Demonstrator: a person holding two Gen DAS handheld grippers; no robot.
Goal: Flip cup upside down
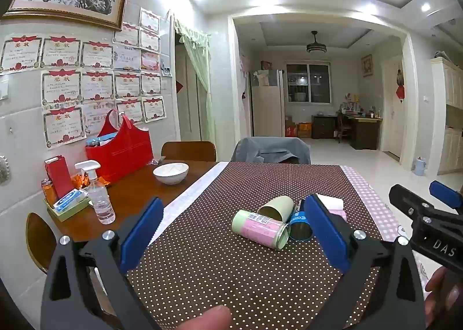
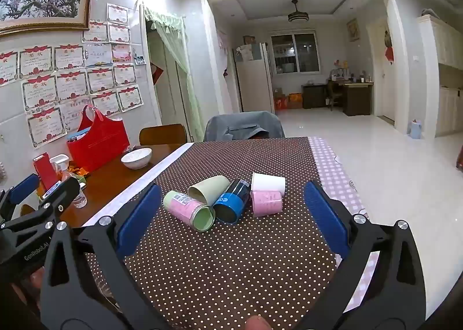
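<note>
Both my grippers, left [image 1: 231, 231] and right [image 2: 231, 214], hold jaws wide open, empty. The green-and-pink labelled cylindrical cup [image 2: 189, 210] lies sideways on the bench's dotted brown cloth [image 2: 231, 272], straight ahead, mouth toward me, right gripper seemingly nearer.

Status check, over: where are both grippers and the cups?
Left gripper open, empty. Right gripper open, empty. Five cups untouched on the dotted cloth, four lying down, the white cup rim-down. Nothing blocking.
</note>
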